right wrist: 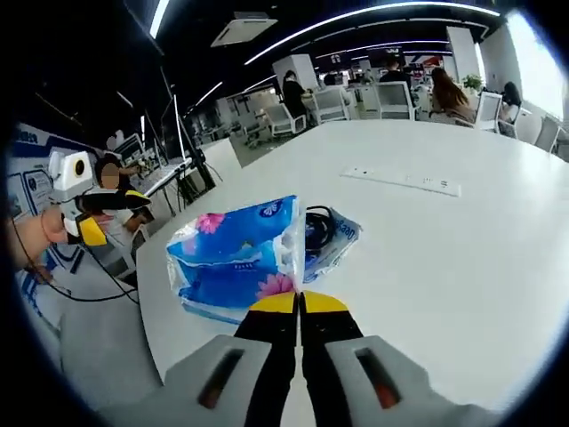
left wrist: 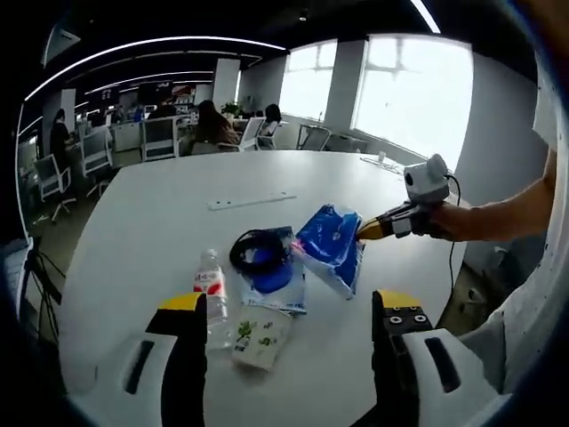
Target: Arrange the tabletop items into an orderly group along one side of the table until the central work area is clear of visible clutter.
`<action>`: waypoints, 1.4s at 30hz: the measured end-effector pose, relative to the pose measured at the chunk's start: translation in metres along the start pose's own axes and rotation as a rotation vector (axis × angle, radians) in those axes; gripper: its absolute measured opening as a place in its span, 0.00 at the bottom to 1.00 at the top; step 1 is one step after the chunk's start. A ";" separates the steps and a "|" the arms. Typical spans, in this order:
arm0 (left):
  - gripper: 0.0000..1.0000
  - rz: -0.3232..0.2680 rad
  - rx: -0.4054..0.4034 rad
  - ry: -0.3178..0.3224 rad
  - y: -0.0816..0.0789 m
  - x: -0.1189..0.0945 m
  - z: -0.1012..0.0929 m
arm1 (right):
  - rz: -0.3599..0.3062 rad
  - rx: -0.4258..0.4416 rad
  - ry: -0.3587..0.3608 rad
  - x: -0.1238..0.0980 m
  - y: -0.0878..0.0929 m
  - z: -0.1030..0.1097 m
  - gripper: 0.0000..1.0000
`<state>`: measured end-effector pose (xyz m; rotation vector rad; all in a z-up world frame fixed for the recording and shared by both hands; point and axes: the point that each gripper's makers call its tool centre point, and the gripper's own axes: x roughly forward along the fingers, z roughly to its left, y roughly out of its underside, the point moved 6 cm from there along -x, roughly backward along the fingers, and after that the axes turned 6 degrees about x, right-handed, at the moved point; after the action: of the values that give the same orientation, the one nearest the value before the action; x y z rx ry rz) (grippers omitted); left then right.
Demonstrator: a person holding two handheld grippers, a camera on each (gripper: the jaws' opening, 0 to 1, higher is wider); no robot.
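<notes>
Gripping the blue plastic tissue pack at its edge, the right tongs are closed on the wrapper. Left tongs stand wide open, empty, the clear water bottle at ten o'clock. Recommend dragging low across the white table.

Open-plan office behind the round white tabletop. Large bright windows at the back wall, thick white pillar between them. Curved ceiling light strips overhead. White office chairs and desks in rows, several people seated at them. Flat white strip lies on the tabletop, well apart from the rest.
</notes>
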<state>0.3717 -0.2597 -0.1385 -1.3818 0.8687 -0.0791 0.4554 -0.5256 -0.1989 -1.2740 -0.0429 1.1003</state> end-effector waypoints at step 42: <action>0.27 -0.063 0.047 0.308 -0.077 0.132 -0.123 | -0.269 0.136 0.201 -0.122 -0.017 -0.045 0.00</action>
<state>0.4264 -0.4481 -0.1283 -1.3735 1.0709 -0.3659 0.4275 -0.6385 -0.1382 -1.2112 0.0120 0.7294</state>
